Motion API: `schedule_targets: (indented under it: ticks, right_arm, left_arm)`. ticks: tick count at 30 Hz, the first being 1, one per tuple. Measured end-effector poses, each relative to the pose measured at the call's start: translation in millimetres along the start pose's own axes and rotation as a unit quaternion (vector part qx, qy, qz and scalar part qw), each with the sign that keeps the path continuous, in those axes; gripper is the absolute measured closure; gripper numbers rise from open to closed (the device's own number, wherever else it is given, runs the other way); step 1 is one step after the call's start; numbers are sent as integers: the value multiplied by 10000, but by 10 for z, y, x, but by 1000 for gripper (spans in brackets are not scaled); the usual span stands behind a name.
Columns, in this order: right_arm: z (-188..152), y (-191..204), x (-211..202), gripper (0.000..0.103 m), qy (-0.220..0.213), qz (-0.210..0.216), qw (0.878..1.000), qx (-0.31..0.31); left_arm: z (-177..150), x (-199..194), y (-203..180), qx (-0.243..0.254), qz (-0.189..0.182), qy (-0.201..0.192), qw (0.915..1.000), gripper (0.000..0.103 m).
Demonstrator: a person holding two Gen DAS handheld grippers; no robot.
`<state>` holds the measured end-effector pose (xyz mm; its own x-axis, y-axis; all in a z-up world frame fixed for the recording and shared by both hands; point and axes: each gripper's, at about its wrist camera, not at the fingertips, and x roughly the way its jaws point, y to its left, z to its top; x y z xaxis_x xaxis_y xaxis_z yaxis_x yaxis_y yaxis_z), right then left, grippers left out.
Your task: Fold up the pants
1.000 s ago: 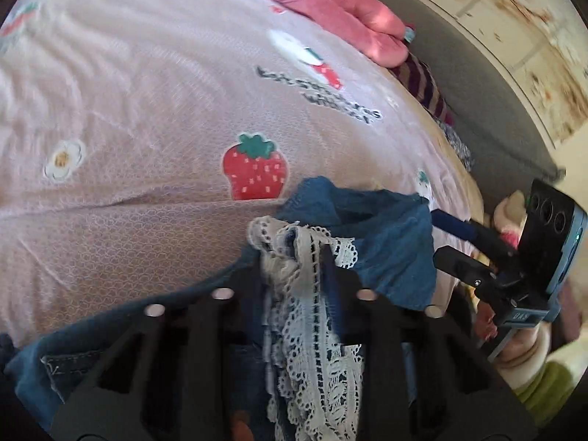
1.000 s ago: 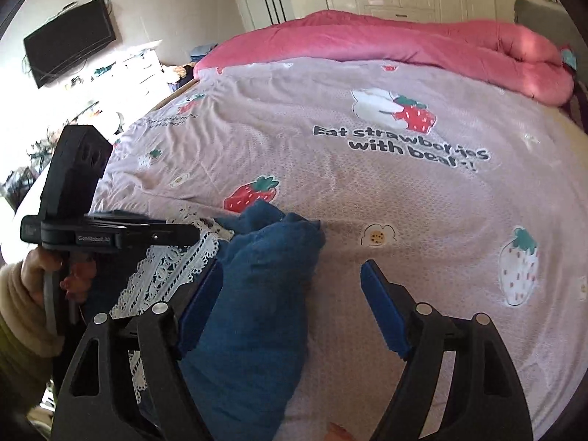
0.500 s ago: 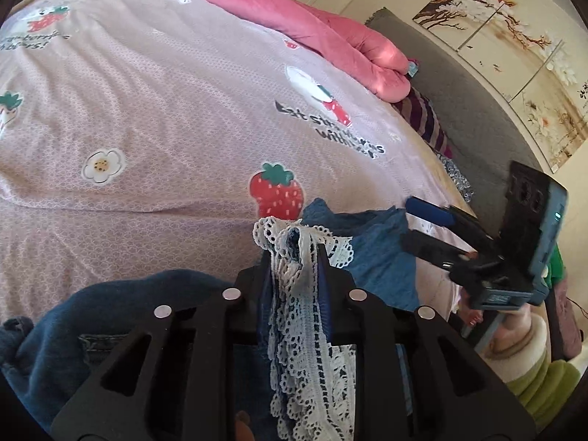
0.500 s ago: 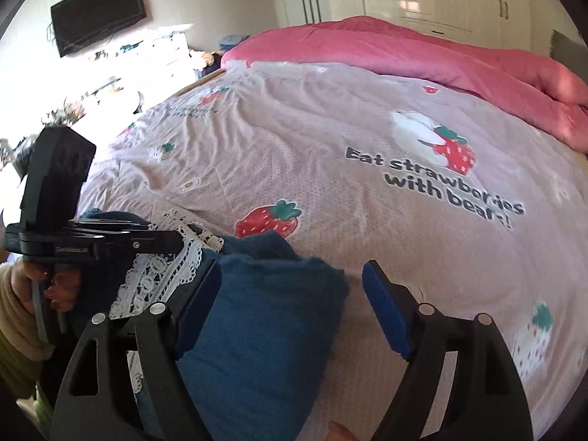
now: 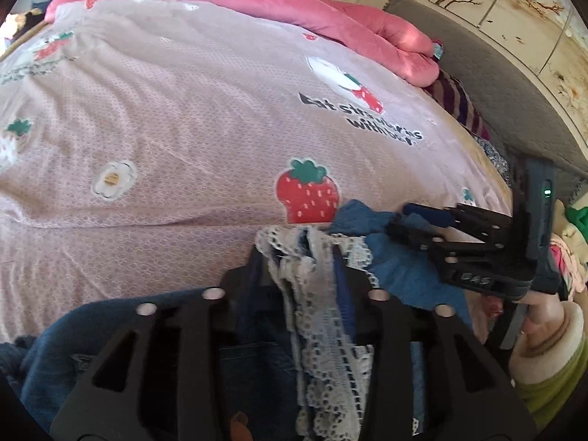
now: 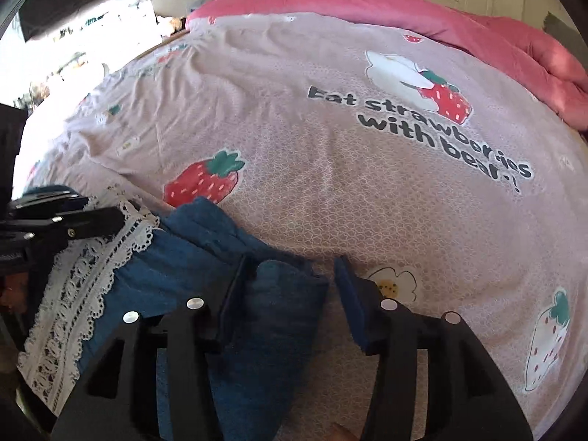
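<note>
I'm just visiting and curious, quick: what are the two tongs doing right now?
Left tongs: opening, white lace trim of the blue denim pants between them.
Right tongs: closing around a blue denim fold, not yet gripping.

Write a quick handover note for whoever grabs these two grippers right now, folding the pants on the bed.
Left gripper: jaws opening, the white lace trim of the pants between them.
Right gripper: jaws closing around a blue fold of the pants, not yet pinched; a gap shows beside the right pad.
Pants: bunched at the near edge of the bed, on the strawberry sheet, between both grippers.
Done: nothing looks neatly folded yet.
Left: get a firm hold, spread the pants flat, then fold them.
</note>
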<state>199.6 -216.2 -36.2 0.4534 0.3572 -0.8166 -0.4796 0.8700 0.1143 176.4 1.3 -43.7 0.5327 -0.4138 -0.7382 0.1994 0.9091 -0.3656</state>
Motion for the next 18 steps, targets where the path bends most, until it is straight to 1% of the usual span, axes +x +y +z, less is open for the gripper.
schedule_targets:
  ticks: [1, 3, 5, 6, 7, 8, 9, 10, 12, 13, 16, 18]
  right_arm:
    - [-7, -14, -101, 42, -100, 31, 9999, 55]
    - [-38, -11, -303, 41, -325, 95, 9994, 56]
    - [-114, 41, -542, 34, -524, 11, 9986, -34]
    - [-177, 89, -666, 29, -619, 64, 9980, -105]
    - [-235, 127, -769, 28, -689, 140, 9974, -156]
    - [-284, 163, -830, 28, -724, 184, 9970, -195]
    - [-368, 237, -912, 27, -757, 262, 9964, -272]
    - [-448, 301, -972, 27, -770, 352, 9958, -353]
    - [-573, 426, -1040, 27, -757, 468, 9948, -502]
    - [-659, 510, -1076, 27, -742, 542, 9940, -593]
    - [-848, 707, -1148, 27, -718, 805, 9912, -773]
    - [-946, 823, -1156, 27, -643, 935, 9898, -859]
  left_arm:
    - [9, -35, 25, -39, -22, -50, 10000, 61]
    - [42, -133, 98, -228, -148, -170, 9995, 60]
    - [49, -280, 126, -314, -154, -353, 9988, 55]
    - [58, -361, 129, -326, -162, -465, 9983, 54]
    - [54, -473, 133, -339, -143, -591, 9976, 50]
    - [37, -570, 129, -344, -106, -685, 9970, 48]
    - [5, -693, 122, -348, -44, -797, 9962, 43]
    - [-29, -761, 105, -341, -18, -841, 9959, 40]
    - [-151, -935, 52, -268, 63, -923, 9954, 37]
    - [-188, -958, 16, -228, 120, -935, 9953, 34]
    - [-421, -1095, -115, -54, 277, -968, 9949, 31]
    - [-585, -1125, -221, 16, 339, -954, 9949, 31]
